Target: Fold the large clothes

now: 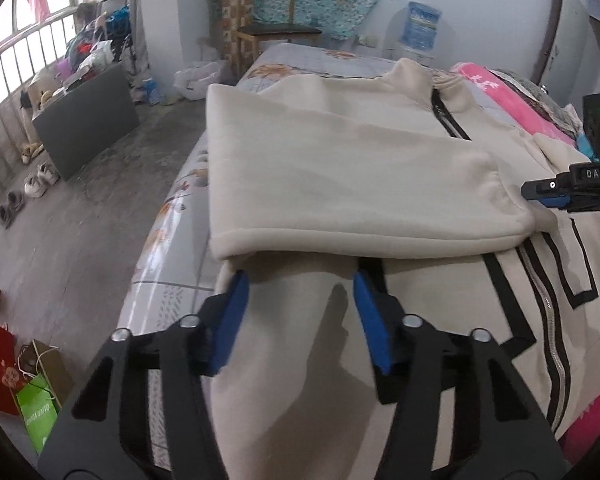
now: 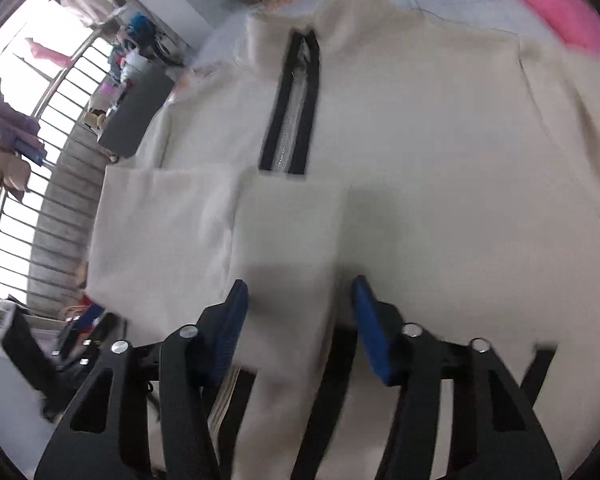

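Observation:
A cream zip-up jacket with black trim lies on the bed, its left sleeve folded across the chest. My left gripper hovers over the jacket's lower part, its blue pads apart, with cream fabric below them and nothing pinched. At the right edge of the left wrist view, my right gripper sits by the folded sleeve's cuff. In the blurred right wrist view, my right gripper stands open above the jacket, below the black zipper. A strip of sleeve runs under its gap.
The bed has a grey flowered sheet and a pink blanket on the far right side. A wooden chair, a grey board, shoes and bags stand on the concrete floor to the left.

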The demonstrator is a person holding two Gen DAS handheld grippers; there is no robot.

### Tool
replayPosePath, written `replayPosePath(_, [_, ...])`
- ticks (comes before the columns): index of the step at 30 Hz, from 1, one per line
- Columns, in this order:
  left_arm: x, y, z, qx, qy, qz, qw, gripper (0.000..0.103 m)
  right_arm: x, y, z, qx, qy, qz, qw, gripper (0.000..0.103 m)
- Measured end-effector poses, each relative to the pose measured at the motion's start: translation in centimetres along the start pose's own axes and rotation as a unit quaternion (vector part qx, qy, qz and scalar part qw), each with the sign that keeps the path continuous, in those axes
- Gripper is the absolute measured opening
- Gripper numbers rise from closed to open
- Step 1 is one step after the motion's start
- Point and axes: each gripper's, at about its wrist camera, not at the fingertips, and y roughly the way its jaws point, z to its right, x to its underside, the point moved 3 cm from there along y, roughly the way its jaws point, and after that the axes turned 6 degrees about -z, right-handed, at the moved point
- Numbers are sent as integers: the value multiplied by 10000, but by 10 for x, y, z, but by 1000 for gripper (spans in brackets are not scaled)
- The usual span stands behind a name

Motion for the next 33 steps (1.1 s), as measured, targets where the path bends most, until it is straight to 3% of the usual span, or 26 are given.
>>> replayPosePath(3, [-4, 2, -8, 56, -146, -23, 9999, 42, 2, 3, -13, 550, -417, 53, 9976, 10])
replayPosePath(4, [-5, 2, -9, 82, -176, -14, 9998, 42, 4, 3, -18, 737, -575, 97, 9956, 6])
replayPosePath(8, [-8, 7, -9, 46, -194, -15, 9998, 42, -2, -12, -32, 756, -796, 444, 9930, 5])
replayPosePath(12, [-8, 9, -6, -35, -175, -8, 9998, 42, -31, -66, -36, 365, -687, 1299, 9885, 5])
replayPosePath(17, [-9, 10, -6, -55, -202, -10, 9998, 42, -54, -134, -3, 368, -150, 2225, 9741, 5])
replayPosePath(19, [-9, 10, -6, -62, -208, -7, 9998, 42, -55, -139, 23, 397, 164, 2206, 9744, 5])
replayPosePath(23, [-10, 11, -5, -101, -210, 1, 9997, 42, -43, -109, 55, 231, 566, 1705, 9835, 5])
replayPosePath(29, [-11, 12, -5, -154, -177, -15, 9997, 42, -36, -102, 73, 72, 762, 1699, 9825, 5])
replayPosePath(33, [-11, 12, -5, -151, -182, -13, 9997, 42, -39, -87, 101, 178, 970, 1238, 9874, 7])
